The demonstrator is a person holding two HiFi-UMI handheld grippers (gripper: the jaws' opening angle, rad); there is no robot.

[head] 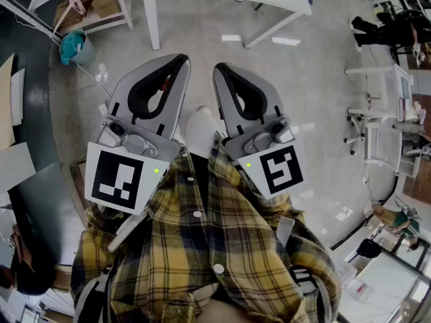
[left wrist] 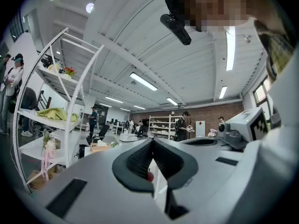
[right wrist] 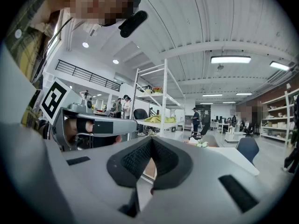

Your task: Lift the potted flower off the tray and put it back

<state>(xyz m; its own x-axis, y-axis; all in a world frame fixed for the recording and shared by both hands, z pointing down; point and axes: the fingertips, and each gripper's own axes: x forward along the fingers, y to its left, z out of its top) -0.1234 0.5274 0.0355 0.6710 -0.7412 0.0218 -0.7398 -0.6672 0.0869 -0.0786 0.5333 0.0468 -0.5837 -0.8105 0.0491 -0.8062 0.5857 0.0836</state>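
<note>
Head view alone: teal bin, perhaps

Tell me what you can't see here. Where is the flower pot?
Potted flower and tray: not found; the head view holds floor, plaid shirt, left gripper and right gripper.
Things on the white shelf: left gripper view, too small to name.
People far off: gripper views, too small.

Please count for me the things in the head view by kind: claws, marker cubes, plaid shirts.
Claws: 2, left claw and right claw
Marker cubes: 2
Plaid shirt: 1
Total: 5
</note>
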